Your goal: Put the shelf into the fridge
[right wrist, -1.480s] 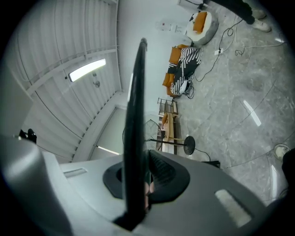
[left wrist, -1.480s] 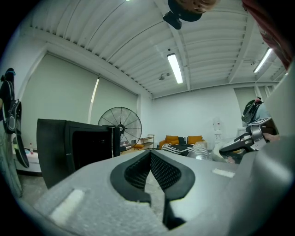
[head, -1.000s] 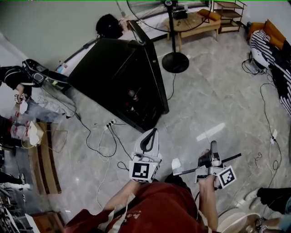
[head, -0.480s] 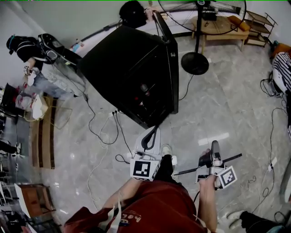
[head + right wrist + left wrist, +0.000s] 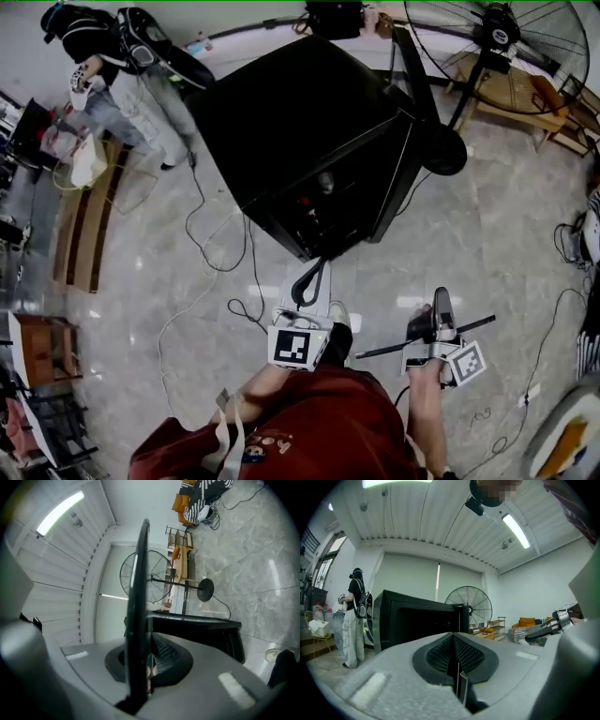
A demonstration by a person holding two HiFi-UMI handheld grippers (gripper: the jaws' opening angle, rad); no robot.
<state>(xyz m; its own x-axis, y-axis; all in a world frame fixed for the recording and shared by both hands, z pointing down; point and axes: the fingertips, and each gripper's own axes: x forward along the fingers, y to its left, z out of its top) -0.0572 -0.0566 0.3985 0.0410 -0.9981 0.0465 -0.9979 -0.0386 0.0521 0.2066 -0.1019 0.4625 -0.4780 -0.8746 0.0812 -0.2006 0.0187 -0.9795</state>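
The black fridge (image 5: 300, 122) stands ahead with its door (image 5: 415, 131) swung open to the right; its dark inside (image 5: 314, 202) faces me. My right gripper (image 5: 439, 298) is shut on the shelf (image 5: 380, 350), a thin dark pane seen edge-on, held level above the floor at lower right. In the right gripper view the shelf (image 5: 138, 606) rises as a dark upright band between the jaws, with the fridge (image 5: 201, 630) beyond. My left gripper (image 5: 320, 268) is shut with nothing in it and points at the fridge (image 5: 417, 618). Its jaws meet in the left gripper view (image 5: 453, 639).
A standing fan (image 5: 487, 37) and a wooden table (image 5: 525, 94) are behind the fridge at right. A person with a backpack (image 5: 131, 66) stands at upper left. Cables (image 5: 211, 253) trail over the marble floor left of the fridge. A wooden bench (image 5: 80, 220) lies at far left.
The fridge has come lower and nearer to the middle of the head view, and fills more of it. Both grippers keep their places in the frame, the right one still holding the shelf.
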